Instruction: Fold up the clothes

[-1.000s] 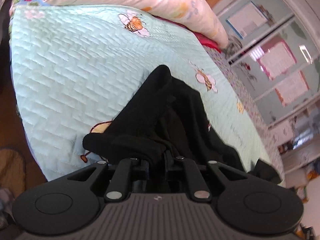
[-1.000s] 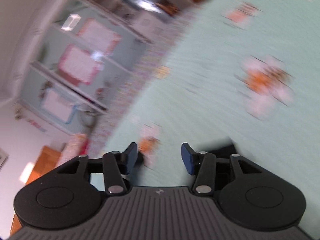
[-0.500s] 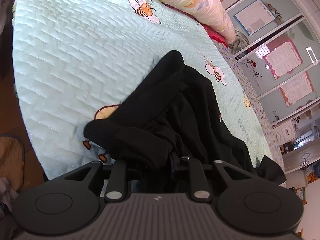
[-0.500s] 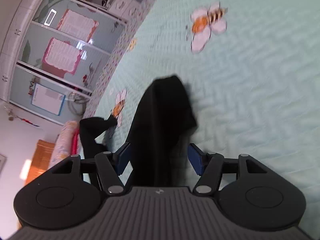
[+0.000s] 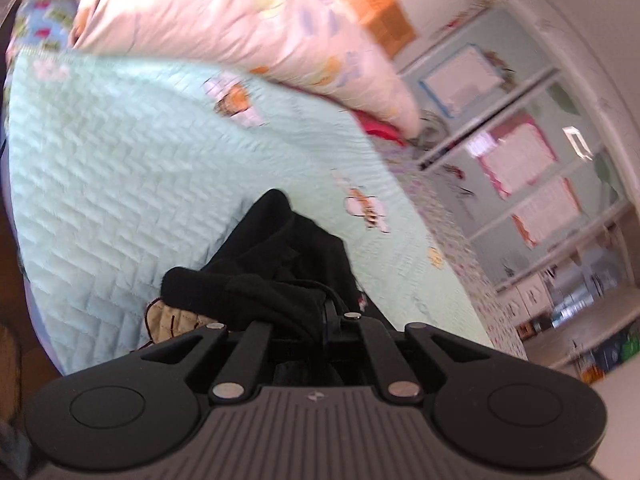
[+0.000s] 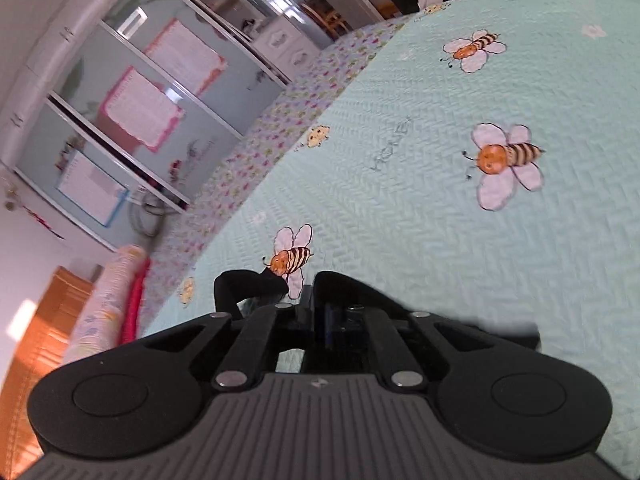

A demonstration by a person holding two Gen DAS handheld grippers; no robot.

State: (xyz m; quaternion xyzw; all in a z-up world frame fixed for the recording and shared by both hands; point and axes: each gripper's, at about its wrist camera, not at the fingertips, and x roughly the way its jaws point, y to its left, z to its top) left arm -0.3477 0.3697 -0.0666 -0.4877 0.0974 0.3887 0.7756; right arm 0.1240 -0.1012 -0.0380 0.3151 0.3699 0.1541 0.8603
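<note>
A black garment (image 5: pixel 276 248) lies bunched on the pale green bee-print quilt (image 5: pixel 120 168). In the left wrist view my left gripper (image 5: pixel 316 316) is shut on a thick fold of it near the bed's near edge, and the cloth hides the fingertips. In the right wrist view my right gripper (image 6: pixel 320 312) has its jaws closing on another part of the black garment (image 6: pixel 352 292), and the cloth sits pinched between the blue pads. A loose black end (image 6: pixel 244 284) curls up just left of the fingers.
A pink patterned duvet (image 5: pixel 240 20) is piled at the head of the bed. Wardrobe doors with posters (image 6: pixel 140 100) run along the bed's far side. The quilt (image 6: pixel 420 220) stretches flat ahead of the right gripper. Brown floor (image 5: pixel 8 352) lies beyond the near bed edge.
The right gripper came over a strip of the black garment with jaws wide and has closed on it. The left gripper kept its hold and rose a little.
</note>
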